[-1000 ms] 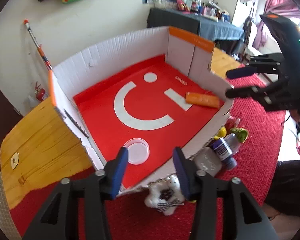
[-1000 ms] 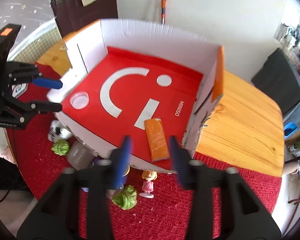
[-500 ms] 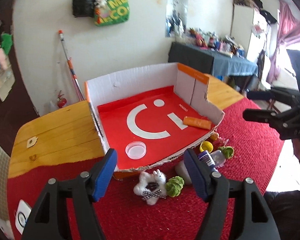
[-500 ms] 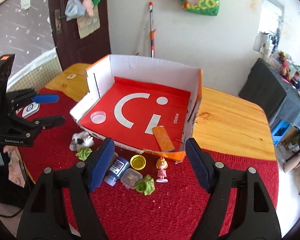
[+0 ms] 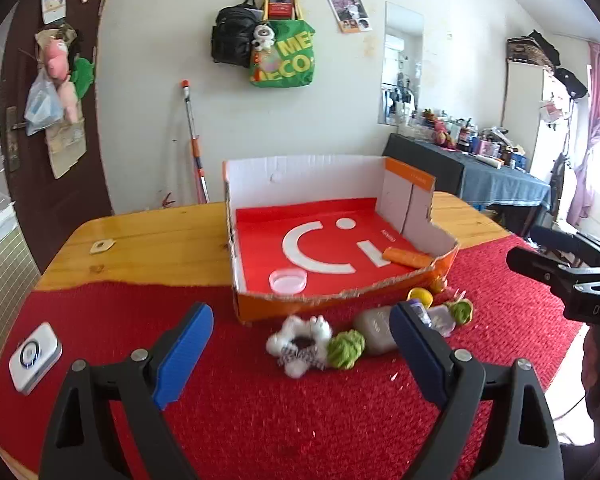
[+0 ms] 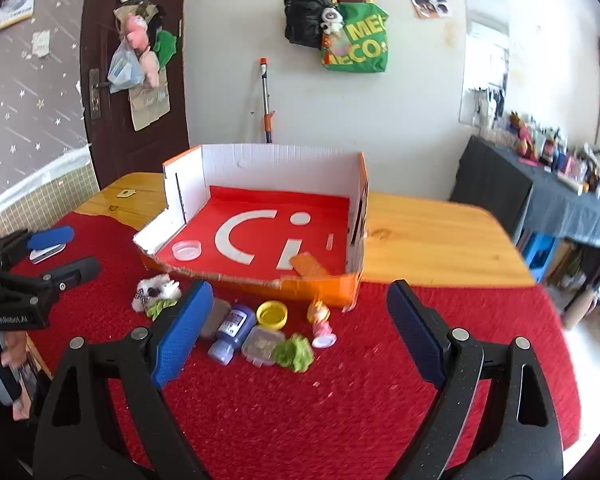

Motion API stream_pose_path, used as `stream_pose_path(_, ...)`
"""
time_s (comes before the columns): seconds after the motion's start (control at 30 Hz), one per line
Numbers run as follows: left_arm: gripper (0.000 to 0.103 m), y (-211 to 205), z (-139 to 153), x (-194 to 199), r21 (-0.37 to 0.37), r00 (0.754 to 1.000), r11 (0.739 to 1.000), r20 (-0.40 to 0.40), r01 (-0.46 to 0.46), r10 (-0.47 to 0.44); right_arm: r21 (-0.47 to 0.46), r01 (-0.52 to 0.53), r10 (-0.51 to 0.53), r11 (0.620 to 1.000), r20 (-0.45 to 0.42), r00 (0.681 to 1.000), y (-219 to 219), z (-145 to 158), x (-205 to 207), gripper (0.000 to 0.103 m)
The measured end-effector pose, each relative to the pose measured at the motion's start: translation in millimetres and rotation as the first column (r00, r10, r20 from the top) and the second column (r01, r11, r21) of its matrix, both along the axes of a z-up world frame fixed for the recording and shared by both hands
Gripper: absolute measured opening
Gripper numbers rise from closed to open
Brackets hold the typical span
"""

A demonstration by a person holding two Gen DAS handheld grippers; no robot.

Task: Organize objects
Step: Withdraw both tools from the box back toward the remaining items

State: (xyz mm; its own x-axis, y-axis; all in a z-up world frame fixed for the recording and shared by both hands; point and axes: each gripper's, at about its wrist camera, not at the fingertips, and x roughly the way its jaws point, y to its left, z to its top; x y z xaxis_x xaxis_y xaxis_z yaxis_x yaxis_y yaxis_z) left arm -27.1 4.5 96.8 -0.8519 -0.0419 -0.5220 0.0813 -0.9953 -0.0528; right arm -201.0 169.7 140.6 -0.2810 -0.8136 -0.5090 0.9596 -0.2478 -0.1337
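Both grippers, left (image 5: pixel 300 354) and right (image 6: pixel 298 330), jaws just opened wide, grip nothing. Box (image 6: pixel 280 160) at twelve o'clock already holds dish (image 6: pixel 186 249) and orange pack (image 6: pixel 309 267); loose toys (image 6: pixel 260 328) lie along its near edge, awaiting pickup.

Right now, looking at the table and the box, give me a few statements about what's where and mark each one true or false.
1. The orange packet lies inside the cardboard box. True.
2. The clear round lid sits on the red mat outside the box. False: it lies on the box floor near the torn front edge.
3. The white plush toy is outside the box, on the red mat. True.
4. The left gripper holds the green toy. False: its jaws are open with nothing between them.
5. The blue bottle stands upright. False: it lies on its side.
6. The right gripper is empty. True.
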Motion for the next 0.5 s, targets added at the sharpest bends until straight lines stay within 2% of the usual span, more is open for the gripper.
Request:
stream_pose_path(0.2,0.092,2,-18,6,0.037,0.999,0.998,0.016,-0.043,0.042,0.015,0.055,-0.056,0.998,0.062,0.996,0,-30,-12,0.09)
stream_pose_path(0.3,0.092,1,-29,3,0.055,0.996,0.996,0.051,-0.072,0.069,0.031,0.073,-0.075,0.997,0.088,0.993,-2,-39,-18,0.09)
stream_pose_path(0.5,0.092,-2,-45,-3,0.082,0.992,0.992,0.091,-0.098,0.091,0.082,0.1,-0.108,0.992,0.103,0.989,-8,-56,-29,0.089)
